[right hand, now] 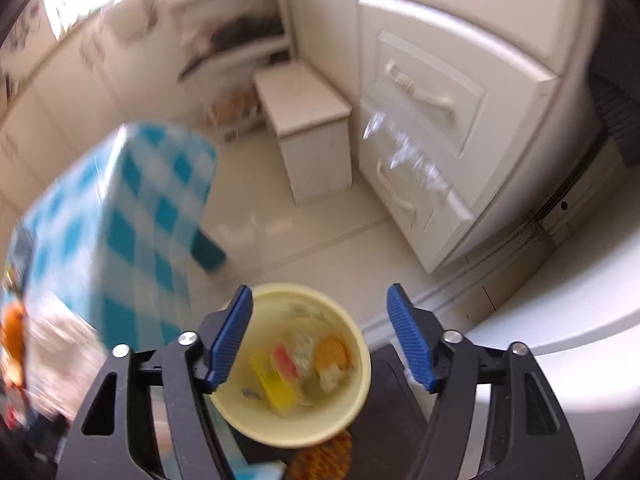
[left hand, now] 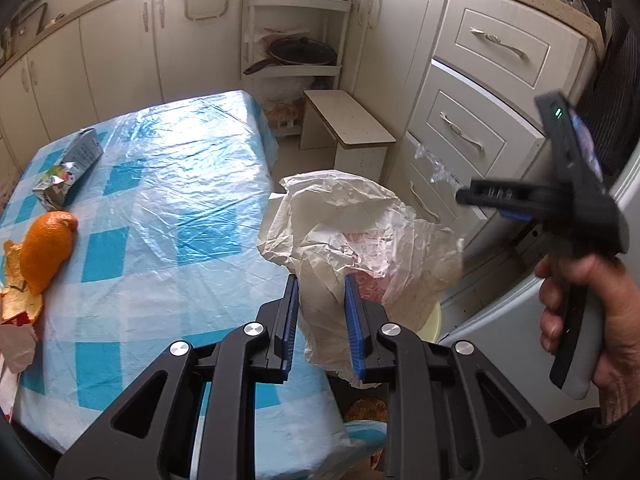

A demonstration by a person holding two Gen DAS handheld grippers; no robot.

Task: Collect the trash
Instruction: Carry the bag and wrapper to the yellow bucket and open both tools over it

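Over the tabletop (left hand: pixel 168 184) edge, my left claw (left hand: pixel 322 320) pinches a limp bag (left hand: pixel 360 232) that may slip. Right claw (right hand: pixel 320 336) gapes empty above the bin (right hand: pixel 296 364). Peel (left hand: pixel 40 256) and cartons (left hand: pixel 68 172) remain; my blurred swing risks a collision.

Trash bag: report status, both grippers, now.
Left gripper shut on white plastic bag, held beside table. Right gripper open, empty, above yellow bin. Orange peel and carton uncollected.
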